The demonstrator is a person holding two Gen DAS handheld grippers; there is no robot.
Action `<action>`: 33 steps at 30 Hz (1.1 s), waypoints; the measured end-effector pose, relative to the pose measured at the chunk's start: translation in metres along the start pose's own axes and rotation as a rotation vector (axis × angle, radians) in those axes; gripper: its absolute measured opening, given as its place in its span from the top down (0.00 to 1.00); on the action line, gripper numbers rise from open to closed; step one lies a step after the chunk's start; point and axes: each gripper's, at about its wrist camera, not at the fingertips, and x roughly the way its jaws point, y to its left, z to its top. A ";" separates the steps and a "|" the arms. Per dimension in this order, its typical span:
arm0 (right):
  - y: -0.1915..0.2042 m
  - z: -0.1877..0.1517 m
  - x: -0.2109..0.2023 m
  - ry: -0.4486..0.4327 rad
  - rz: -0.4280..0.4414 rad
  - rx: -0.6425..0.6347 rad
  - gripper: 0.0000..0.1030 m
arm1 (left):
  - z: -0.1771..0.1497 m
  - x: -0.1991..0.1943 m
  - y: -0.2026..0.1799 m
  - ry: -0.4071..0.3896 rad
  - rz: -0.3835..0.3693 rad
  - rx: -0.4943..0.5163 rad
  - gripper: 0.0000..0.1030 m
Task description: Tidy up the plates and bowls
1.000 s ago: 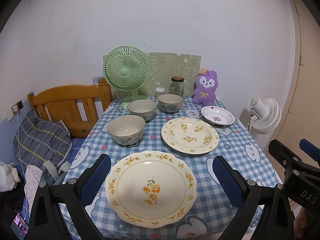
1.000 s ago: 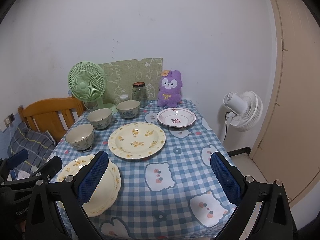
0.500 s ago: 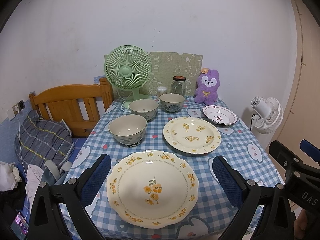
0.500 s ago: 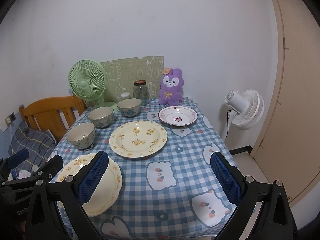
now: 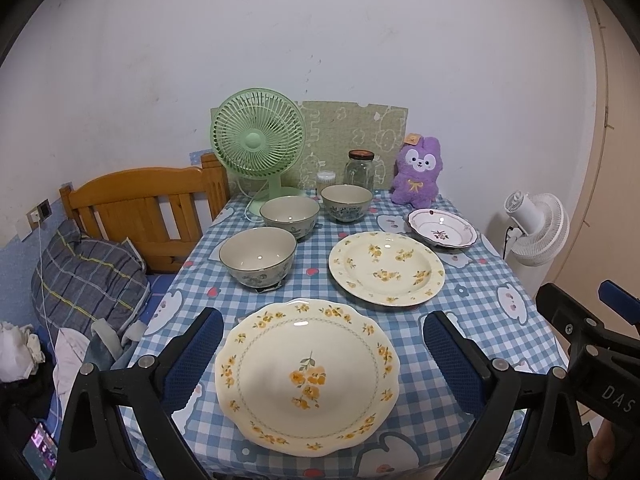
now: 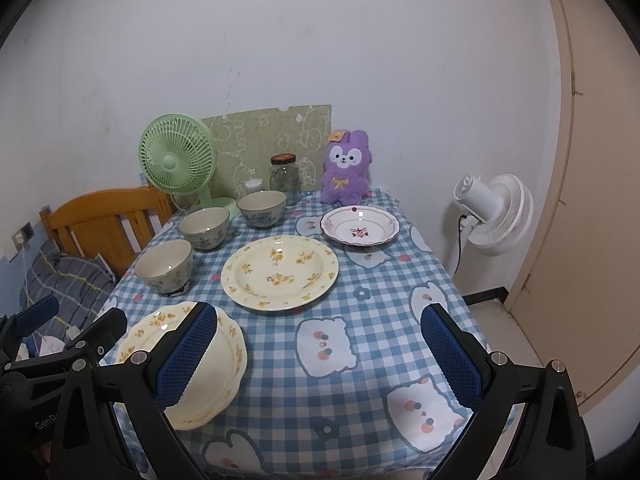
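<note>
Crockery on blue-checked cloth-covered worktop (image 5: 472, 304); both hand-held grippers spread wide, gripping nothing.

Left to right: left hand-held gripper (image 5: 322, 356) spanning the large scalloped cream plate with yellow flowers (image 5: 307, 376); three empty grey-green ceramic bowls (image 5: 258, 255) (image 5: 290, 214) (image 5: 346, 201) in a diagonal row; round cream plate with yellow flowers (image 5: 386, 268) at centre; empty-looking lidded glass jar (image 5: 359, 170) at the back; small white plate with red motif (image 5: 442, 227); right hand-held gripper (image 6: 320, 356) over bare cloth.
</note>
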 end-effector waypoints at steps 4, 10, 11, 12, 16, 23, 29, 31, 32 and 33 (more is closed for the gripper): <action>-0.001 -0.001 0.000 0.005 0.000 0.002 0.00 | 0.000 0.001 -0.002 0.006 0.001 0.005 0.03; -0.002 -0.002 0.002 0.011 0.000 0.006 0.00 | -0.002 0.000 -0.003 0.005 0.006 0.007 0.05; -0.003 -0.001 0.003 0.012 -0.001 0.008 0.00 | -0.002 0.000 -0.003 0.006 0.007 0.003 0.05; -0.002 0.000 0.004 0.011 -0.004 0.011 0.00 | -0.001 0.001 -0.004 0.009 0.007 0.000 0.05; 0.001 0.004 0.007 0.010 -0.005 0.018 0.00 | 0.002 0.005 -0.003 0.026 0.001 -0.003 0.06; 0.012 0.012 0.021 0.049 0.016 0.020 0.01 | 0.010 0.016 0.000 0.046 0.010 0.012 0.07; 0.029 0.012 0.039 0.089 0.038 0.016 0.05 | 0.012 0.032 0.012 0.088 0.022 0.004 0.11; 0.034 0.011 0.045 0.101 0.044 0.016 0.08 | 0.012 0.038 0.016 0.100 0.029 0.002 0.12; 0.036 0.011 0.049 0.107 0.047 0.015 0.09 | 0.012 0.042 0.020 0.110 0.032 -0.001 0.12; 0.040 0.010 0.053 0.115 0.051 0.014 0.10 | 0.011 0.046 0.020 0.117 0.032 -0.003 0.13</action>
